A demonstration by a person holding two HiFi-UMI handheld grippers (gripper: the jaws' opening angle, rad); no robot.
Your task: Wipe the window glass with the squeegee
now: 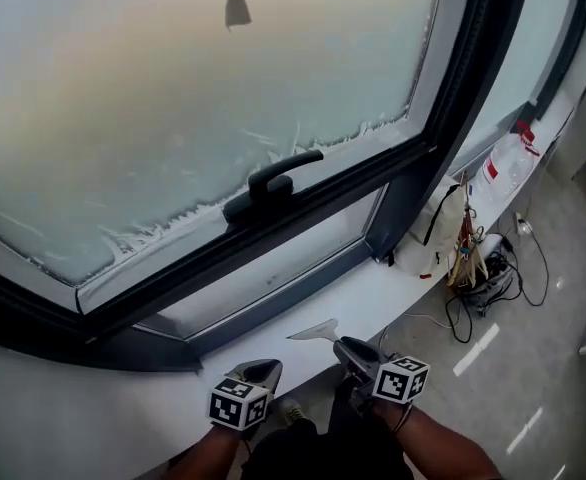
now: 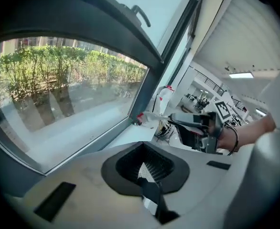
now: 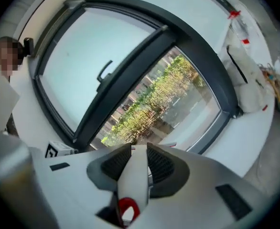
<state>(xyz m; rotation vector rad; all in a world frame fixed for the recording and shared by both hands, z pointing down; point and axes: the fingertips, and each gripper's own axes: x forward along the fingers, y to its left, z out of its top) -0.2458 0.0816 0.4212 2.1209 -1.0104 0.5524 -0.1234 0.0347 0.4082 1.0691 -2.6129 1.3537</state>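
Frosted window glass (image 1: 173, 98) lies above the window handle (image 1: 283, 173). Right of the handle, a white bag (image 1: 435, 233) holds what may be cables. Below the handle, the right hand-held gripper (image 1: 351, 351) clamps the squeegee (image 1: 315, 332). The left hand-held gripper (image 1: 261, 372) is closed and empty.

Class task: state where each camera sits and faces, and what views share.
Head view: head-mounted, looks down at frosted window pane; forearms, left claw, right claw show.
Left gripper view: rides left claw, shut and empty; faces right claw and clear lower pane.
Right gripper view: rides right claw, shut on white plastic squeegee; faces both panes.
Shared: black window handle, all three.
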